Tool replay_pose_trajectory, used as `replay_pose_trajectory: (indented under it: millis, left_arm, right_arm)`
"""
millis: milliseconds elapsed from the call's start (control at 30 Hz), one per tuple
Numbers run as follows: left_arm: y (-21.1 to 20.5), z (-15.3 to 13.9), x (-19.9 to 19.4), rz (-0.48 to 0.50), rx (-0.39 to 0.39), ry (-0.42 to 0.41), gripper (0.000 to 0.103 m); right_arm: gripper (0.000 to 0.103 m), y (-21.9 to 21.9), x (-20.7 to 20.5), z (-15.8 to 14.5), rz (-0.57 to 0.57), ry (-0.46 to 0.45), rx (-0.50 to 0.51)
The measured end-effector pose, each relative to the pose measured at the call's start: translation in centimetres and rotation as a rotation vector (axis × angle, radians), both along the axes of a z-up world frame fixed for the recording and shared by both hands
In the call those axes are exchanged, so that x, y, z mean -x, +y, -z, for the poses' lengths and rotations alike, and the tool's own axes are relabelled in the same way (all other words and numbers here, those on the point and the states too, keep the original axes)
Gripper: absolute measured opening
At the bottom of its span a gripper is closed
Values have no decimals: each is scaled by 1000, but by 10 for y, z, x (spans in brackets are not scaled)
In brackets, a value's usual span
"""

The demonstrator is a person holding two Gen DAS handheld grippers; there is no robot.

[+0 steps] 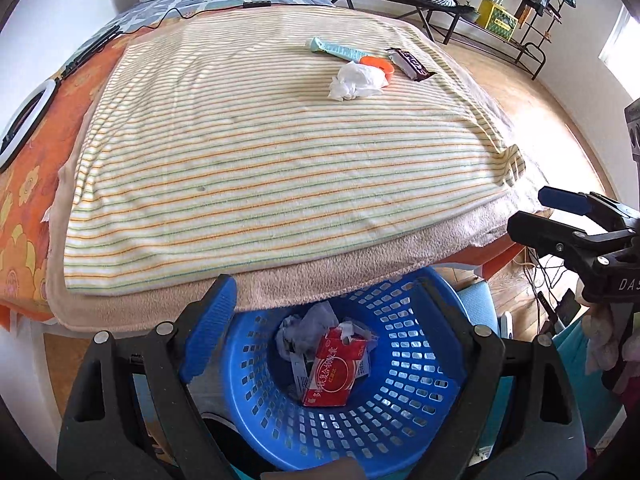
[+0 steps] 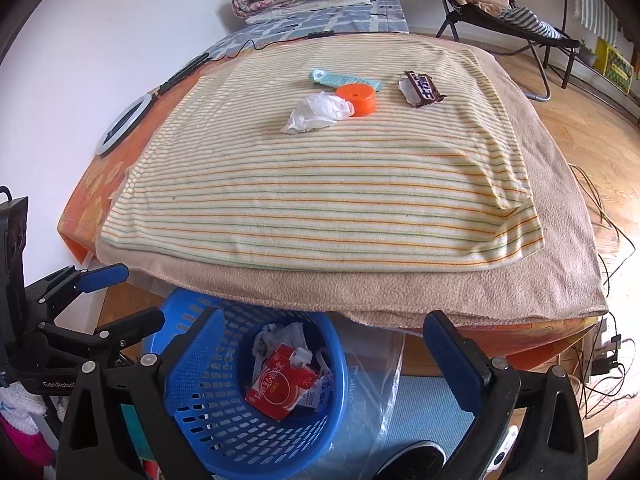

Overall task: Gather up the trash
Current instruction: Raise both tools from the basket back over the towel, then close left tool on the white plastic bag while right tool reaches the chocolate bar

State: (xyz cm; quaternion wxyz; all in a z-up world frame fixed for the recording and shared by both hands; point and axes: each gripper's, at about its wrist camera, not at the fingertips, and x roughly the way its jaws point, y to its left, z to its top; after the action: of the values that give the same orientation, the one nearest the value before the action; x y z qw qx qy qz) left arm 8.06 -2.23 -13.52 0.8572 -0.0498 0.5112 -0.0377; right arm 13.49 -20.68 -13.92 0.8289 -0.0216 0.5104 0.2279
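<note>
Left gripper (image 1: 320, 320): wide open, empty, tipped down over the blue basket (image 1: 400, 420).
Right gripper (image 2: 320, 356): wide open, empty, tipped down.
Red box (image 1: 334, 368): lies in the basket, with crumpled paper.

box (image 1: 330, 372) in basket (image 1: 420, 432) | tissue (image 1: 356, 82) on bed (image 1: 260, 184)

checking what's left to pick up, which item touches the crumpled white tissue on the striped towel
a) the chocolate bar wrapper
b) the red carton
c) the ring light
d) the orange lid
d: the orange lid sits right against the crumpled white tissue on the striped towel.
</note>
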Motion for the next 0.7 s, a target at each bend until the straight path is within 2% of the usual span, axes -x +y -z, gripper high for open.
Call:
replay_pose_trajectory:
  millis: [400,600,700]
  left_arm:
    - [-13,-14,-77,29,10,-45,90]
    - [-18,-13,-113,35,30,-47,90]
    - [-18,-11,-129,35,38,-44,87]
  right_arm:
    - [101,-18,-54,-34,47,-151,5]
    - [99,-26,-96,-39,93,-144,-8]
    - [98,-28,-115,-39,101,-135,-3]
